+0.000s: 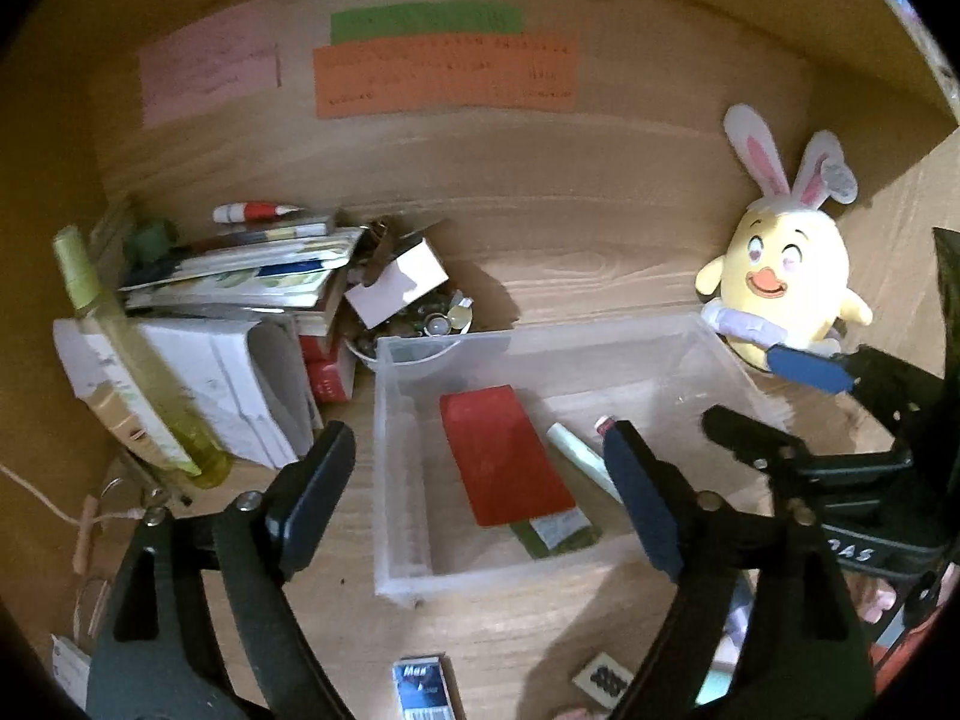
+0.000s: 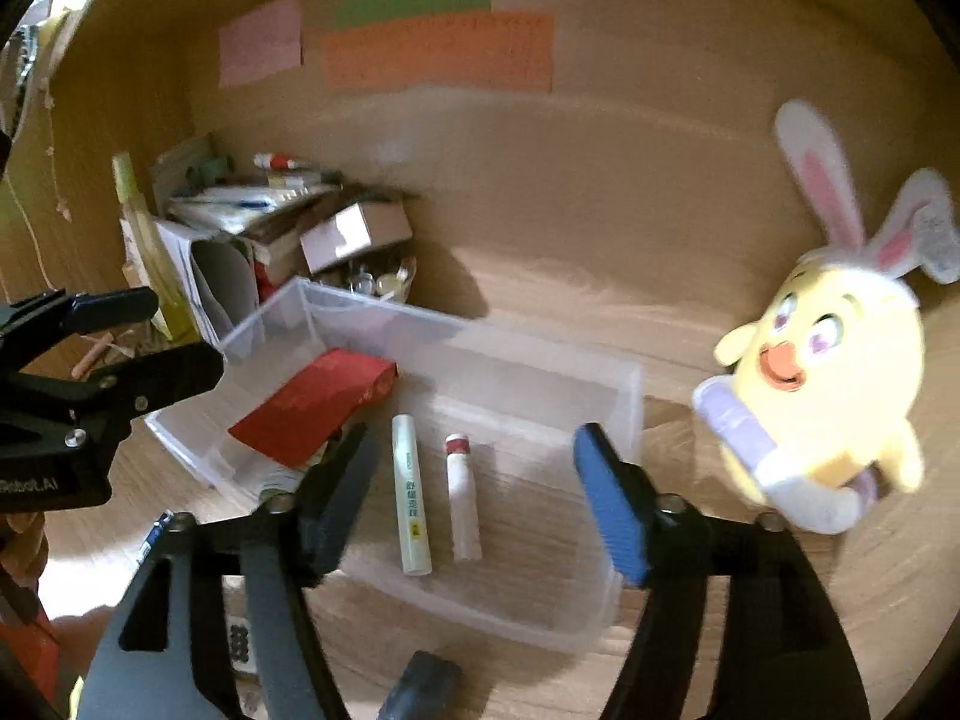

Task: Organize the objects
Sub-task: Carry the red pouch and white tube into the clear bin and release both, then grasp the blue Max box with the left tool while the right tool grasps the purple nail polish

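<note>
A clear plastic bin (image 1: 396,480) (image 2: 624,420) sits on the wooden desk. In it lie a red box (image 1: 504,456) (image 2: 312,402), a pale green tube (image 2: 411,510) (image 1: 585,459) and a small white tube with a red cap (image 2: 463,504). My left gripper (image 1: 480,480) is open and empty above the bin's near left part. My right gripper (image 2: 474,492) is open and empty above the two tubes; it also shows at the right of the left wrist view (image 1: 780,402). A yellow chick plush with bunny ears (image 1: 780,276) (image 2: 822,372) stands right of the bin.
A pile of books, boxes and papers (image 1: 240,300) (image 2: 252,228) fills the back left, with a bowl of small items (image 1: 420,324) and a yellow-green bottle (image 1: 120,348). A blue matchbox-like box (image 1: 423,687) and a small card (image 1: 603,681) lie near the front edge. Coloured notes (image 1: 444,75) hang on the back wall.
</note>
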Tool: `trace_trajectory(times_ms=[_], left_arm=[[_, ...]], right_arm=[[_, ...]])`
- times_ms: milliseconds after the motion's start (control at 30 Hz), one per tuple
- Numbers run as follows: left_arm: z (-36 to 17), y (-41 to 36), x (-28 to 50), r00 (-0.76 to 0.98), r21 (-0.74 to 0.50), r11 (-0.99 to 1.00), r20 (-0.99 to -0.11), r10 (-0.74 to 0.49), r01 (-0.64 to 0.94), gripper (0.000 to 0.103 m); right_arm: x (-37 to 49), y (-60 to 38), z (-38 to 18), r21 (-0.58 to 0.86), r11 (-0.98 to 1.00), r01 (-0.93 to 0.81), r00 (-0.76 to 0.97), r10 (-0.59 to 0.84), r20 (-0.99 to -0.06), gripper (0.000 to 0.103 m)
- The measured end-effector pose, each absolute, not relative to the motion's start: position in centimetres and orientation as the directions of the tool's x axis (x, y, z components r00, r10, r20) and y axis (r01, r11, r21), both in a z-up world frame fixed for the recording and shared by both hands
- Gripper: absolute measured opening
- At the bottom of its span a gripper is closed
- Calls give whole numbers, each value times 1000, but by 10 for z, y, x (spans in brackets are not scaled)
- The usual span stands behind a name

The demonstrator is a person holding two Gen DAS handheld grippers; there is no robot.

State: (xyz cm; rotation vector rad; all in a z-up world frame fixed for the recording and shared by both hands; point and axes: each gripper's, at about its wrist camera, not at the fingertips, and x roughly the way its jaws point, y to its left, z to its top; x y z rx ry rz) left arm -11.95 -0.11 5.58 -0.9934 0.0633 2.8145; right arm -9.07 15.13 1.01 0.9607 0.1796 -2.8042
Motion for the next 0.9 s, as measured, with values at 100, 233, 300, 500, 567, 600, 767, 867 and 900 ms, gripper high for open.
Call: trace_trajectory(times_ms=[100, 233, 300, 500, 567, 600, 767, 867, 900], left_arm=[[59, -10, -106, -777, -18, -988, -616, 131, -153, 91], [59, -20, -90, -778, -19, -989, -615, 125, -144, 92], [57, -24, -82, -776, -22, -990, -619, 125, -142, 92], [40, -36, -57, -756, -36, -991, -642, 125, -133, 93], [33, -39, -52, -747, -34, -991, -654, 119, -127, 93], [30, -40, -50, -742, -36, -992, -660, 117, -124, 93], [12, -46, -42, -709, -38, -993, -696, 109, -115, 93], [2, -50, -41, -686, -43, -993, -720, 107, -110, 93], [-3, -51, -41, -676, -48, -993, -729, 109, -109, 93]], right_arm=[[-75, 151, 16, -75, -978, 193, -797, -112, -594, 72], [-57, 153, 18, -68, -980, 189, -805, -115, -581, 77], [-50, 154, 18, -59, -981, 183, -806, -115, -580, 77], [-32, 155, 13, -28, -984, 174, -801, -125, -586, 78], [-27, 154, 12, -32, -985, 169, -801, -118, -587, 78], [-23, 153, 10, -33, -985, 167, -800, -116, -589, 78], [-11, 150, 4, -45, -985, 169, -793, -109, -599, 79], [-6, 149, -4, -47, -985, 168, -783, -105, -613, 81], [-5, 149, -8, -46, -985, 167, -777, -103, -621, 81]])
